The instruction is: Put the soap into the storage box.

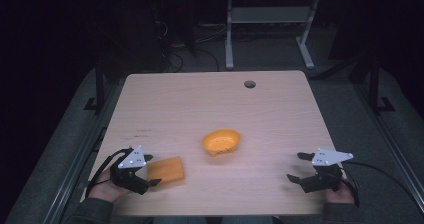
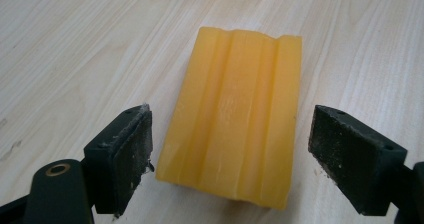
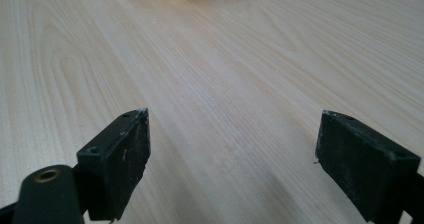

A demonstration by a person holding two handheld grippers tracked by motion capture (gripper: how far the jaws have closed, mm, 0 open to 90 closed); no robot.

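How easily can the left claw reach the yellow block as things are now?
Probably yes. The left claw is open, its jaws stand on either side of the yellow block without touching it, and nothing lies between them on the table.

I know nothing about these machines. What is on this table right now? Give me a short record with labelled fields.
surface: pale wooden table with a round hole near its far edge
block: yellow ridged block, lying flat near the left front
bowl: orange bowl, near the middle, apart from the block
left gripper: left gripper, jaws open on either side of the block's near end, not clamping it
right gripper: right gripper, jaws open over bare wood at the right front
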